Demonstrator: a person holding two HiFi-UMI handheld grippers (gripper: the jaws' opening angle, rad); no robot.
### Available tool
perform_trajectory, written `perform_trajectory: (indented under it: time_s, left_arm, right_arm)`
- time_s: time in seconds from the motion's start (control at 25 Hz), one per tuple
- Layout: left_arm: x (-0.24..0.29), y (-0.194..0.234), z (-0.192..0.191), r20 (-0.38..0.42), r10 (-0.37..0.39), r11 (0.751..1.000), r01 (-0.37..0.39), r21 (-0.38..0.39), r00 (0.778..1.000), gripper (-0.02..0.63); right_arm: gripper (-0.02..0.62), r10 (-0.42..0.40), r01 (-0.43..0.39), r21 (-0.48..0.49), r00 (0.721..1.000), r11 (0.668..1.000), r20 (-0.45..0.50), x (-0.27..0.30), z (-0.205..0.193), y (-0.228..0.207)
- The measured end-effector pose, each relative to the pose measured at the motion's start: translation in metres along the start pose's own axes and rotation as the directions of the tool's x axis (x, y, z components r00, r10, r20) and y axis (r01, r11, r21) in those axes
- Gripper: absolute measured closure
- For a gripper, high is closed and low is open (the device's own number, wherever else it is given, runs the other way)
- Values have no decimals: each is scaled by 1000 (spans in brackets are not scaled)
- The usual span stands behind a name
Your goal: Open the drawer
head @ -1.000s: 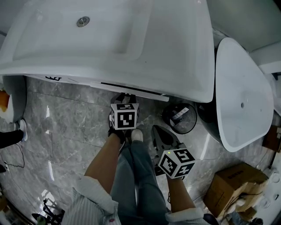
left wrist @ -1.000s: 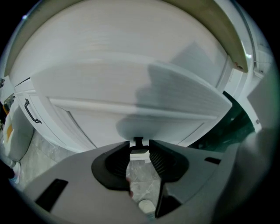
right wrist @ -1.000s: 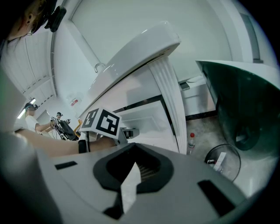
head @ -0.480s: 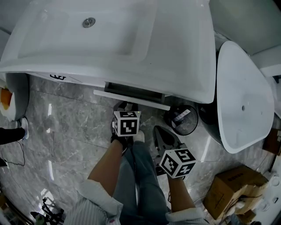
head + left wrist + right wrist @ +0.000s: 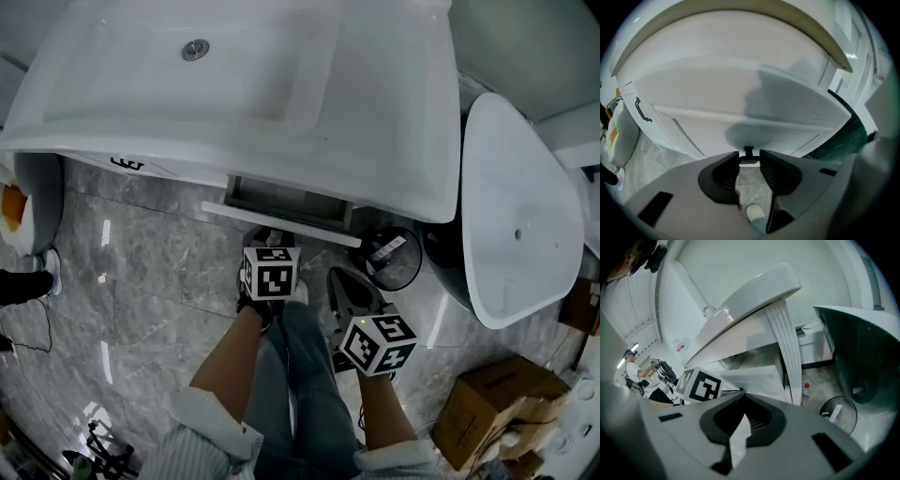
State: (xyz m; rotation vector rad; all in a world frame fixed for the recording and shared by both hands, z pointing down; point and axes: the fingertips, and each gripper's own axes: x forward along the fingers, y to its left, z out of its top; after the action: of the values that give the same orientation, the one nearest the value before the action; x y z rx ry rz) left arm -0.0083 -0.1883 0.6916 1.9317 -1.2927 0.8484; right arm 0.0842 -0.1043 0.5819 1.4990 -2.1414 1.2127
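Left tongs (image 5: 749, 158) clamped on the small black knob (image 5: 748, 150) of the white flat-fronted vanity drawer (image 5: 281, 218). I see the drawer part-way out beneath the white ceramic basin (image 5: 375, 112), at 12 o'clock from those tongs. Right tongs (image 5: 742, 423) together and empty, at 4 o'clock, clear of the drawer.

left gripper (image 5: 749, 158) view: drawer (image 5: 740, 103) front soft with blur. handle (image 5: 748, 151) at the jaw tips is tiny and dark, shape unclear.

head view: jaws of both grippers hidden under their marker cubes (image 5: 271, 272). drawer inside mostly covered by basin (image 5: 375, 112) overhang. cardboard box (image 5: 497, 398) cut by lower right edge. orange thing (image 5: 9, 208) cut by left edge.

right gripper (image 5: 743, 420) view: distant person (image 5: 633, 369) too small to tell.
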Motion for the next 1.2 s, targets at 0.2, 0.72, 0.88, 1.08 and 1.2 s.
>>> perform_trajectory:
  time_s: [0.2, 0.72, 0.88, 1.08, 1.2]
  left_arm:
    - [-5, 0, -8, -5, 1, 1000, -1, -3, 1000, 460]
    - [-20, 3, -41, -29, 7, 996, -9, -93, 1000, 462]
    - [-23, 5, -46, -31, 7, 995, -10, -98, 999, 462]
    - [-29, 3, -55, -31, 8, 993, -11, -120, 999, 465]
    - [-27, 4, -61, -42, 8, 992, -13, -129, 999, 472]
  right_arm:
    - [591, -1, 1, -1, 1000, 1000, -14, 0, -5, 2]
    - [591, 2, -2, 0, 999, 1000, -35, 1, -17, 13]
    - [591, 2, -2, 0, 999, 1000, -35, 0, -18, 16]
    - [591, -2, 2, 3, 999, 1000, -33, -2, -21, 18]
    - [591, -2, 2, 5, 999, 1000, -34, -3, -23, 19]
